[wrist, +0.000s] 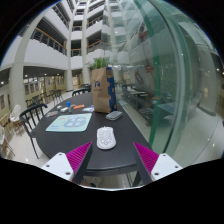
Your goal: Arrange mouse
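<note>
A white mouse (106,138) lies on the dark round table (60,145), near its front edge. A pale blue mouse mat (70,123) lies flat to the left of and beyond the mouse. My gripper (112,160) is open and empty, its pink pads (79,156) spread wide. The mouse sits just ahead of the fingers, roughly midway between them, not touched by either.
A brown paper bag (101,97) with green plants stands at the table's far side. A small grey object (114,115) lies to its right. Chairs (33,112) stand to the left. A curved glass wall (175,70) runs along the right.
</note>
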### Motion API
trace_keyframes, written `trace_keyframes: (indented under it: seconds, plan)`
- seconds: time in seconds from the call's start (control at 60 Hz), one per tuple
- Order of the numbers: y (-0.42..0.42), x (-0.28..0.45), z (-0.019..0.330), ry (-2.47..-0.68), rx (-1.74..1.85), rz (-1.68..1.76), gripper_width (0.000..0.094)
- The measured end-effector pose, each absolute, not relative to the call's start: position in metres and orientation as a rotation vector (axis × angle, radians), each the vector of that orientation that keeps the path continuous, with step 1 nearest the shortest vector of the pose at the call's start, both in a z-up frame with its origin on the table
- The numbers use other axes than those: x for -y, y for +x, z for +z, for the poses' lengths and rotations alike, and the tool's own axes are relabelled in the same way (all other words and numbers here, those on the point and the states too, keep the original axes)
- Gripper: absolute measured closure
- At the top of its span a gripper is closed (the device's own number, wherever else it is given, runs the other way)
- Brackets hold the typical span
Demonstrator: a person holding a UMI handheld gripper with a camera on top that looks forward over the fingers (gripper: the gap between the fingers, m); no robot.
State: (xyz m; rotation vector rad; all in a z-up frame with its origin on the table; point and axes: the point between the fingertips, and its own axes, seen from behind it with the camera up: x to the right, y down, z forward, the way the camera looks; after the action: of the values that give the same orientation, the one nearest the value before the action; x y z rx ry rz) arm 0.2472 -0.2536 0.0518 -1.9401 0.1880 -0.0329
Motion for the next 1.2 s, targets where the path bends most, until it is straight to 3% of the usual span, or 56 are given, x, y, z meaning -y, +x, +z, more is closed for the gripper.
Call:
trace_keyframes:
  seconds: [0.267, 0.333, 0.367, 0.567, 0.65, 0.75, 0.85, 0.9, 0.983, 1.2]
  plan:
    - [0.236, 0.134, 0.013, -2.014, -0.131, -0.009, 0.0117]
    - [0.234, 0.122, 0.003, -2.058, -0.126, 0.007, 0.0234]
    - [0.233, 0.115, -0.007, -2.076, -0.141, -0.010, 0.0392]
    - [0.235, 0.113, -0.009, -2.036, -0.173, -0.063, 0.0595]
    - [0.228, 0.110, 0.014, -2.027, -0.173, -0.085, 0.0602]
    - [0.197, 0.094, 0.083, -1.933, -0.160, -0.086, 0.0602]
    - [0.142, 0.048, 0.140, -1.864, -0.107, -0.094, 0.0603]
    - [0.110, 0.016, 0.148, -1.854, -0.091, -0.078, 0.0605]
    - [0.057, -0.019, 0.133, -1.876, -0.118, -0.012, 0.0603]
    - [0.009, -0.068, 0.025, -2.092, -0.116, -0.070, 0.0602]
